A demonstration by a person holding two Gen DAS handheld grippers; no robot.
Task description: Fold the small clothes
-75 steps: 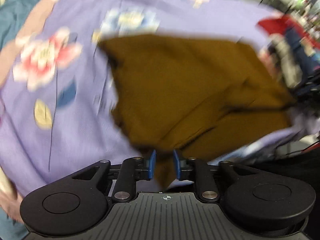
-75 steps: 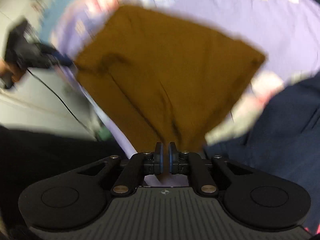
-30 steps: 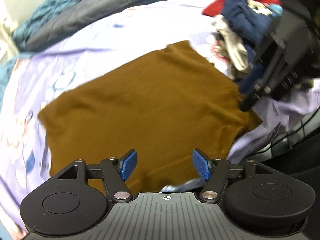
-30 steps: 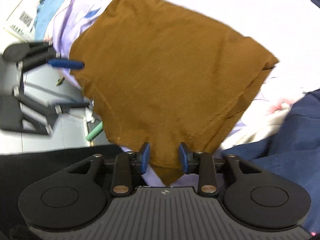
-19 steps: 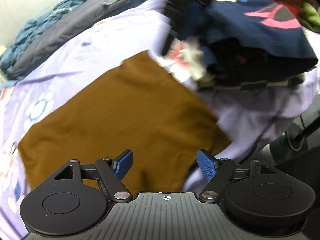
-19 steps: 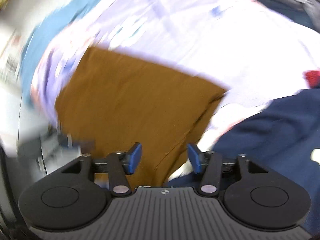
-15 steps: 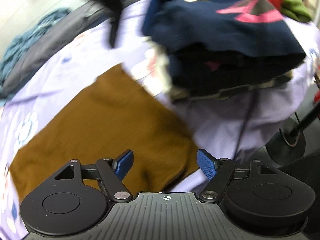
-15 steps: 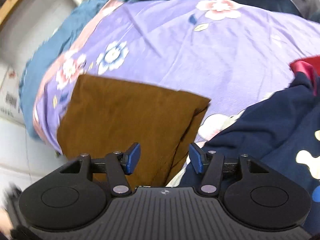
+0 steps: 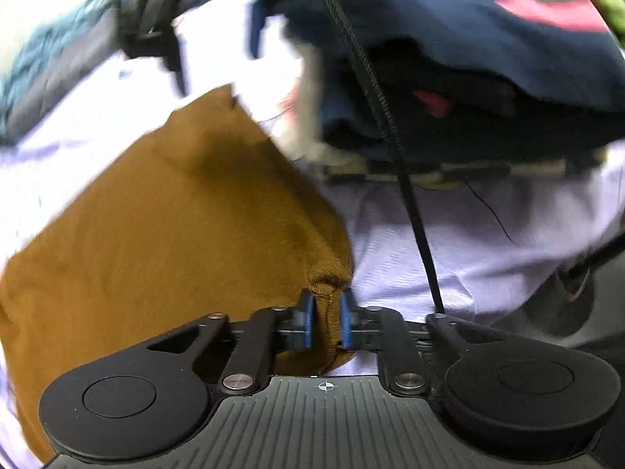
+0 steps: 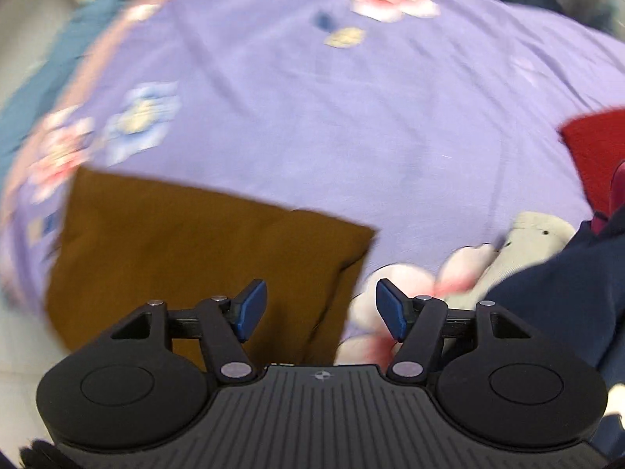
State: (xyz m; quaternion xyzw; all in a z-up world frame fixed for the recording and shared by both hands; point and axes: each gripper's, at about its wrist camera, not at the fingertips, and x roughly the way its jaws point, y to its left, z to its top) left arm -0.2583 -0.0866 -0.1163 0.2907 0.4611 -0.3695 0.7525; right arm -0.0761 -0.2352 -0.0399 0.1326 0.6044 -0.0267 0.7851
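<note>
A brown cloth [image 9: 168,226] lies flat on the lilac flowered bedsheet [image 10: 351,90]. My left gripper [image 9: 326,318] is shut on the near right corner of the brown cloth, which bunches up between the blue pads. In the right wrist view the brown cloth [image 10: 187,250] lies at lower left. My right gripper [image 10: 321,308] is open and empty, hovering over the cloth's right edge and the sheet. The right gripper also shows blurred at the top of the left wrist view [image 9: 164,31].
A pile of clothes with a navy garment [image 9: 488,51] on top sits right of the brown cloth. In the right wrist view a red garment [image 10: 593,152], a pale grey one [image 10: 535,238] and navy cloth [image 10: 566,297] lie at right. A black cable [image 9: 394,148] hangs in front.
My left gripper was open half a second ago and has closed on the brown cloth's near right corner. My right gripper let go earlier, stays open and has swung towards the bed's middle.
</note>
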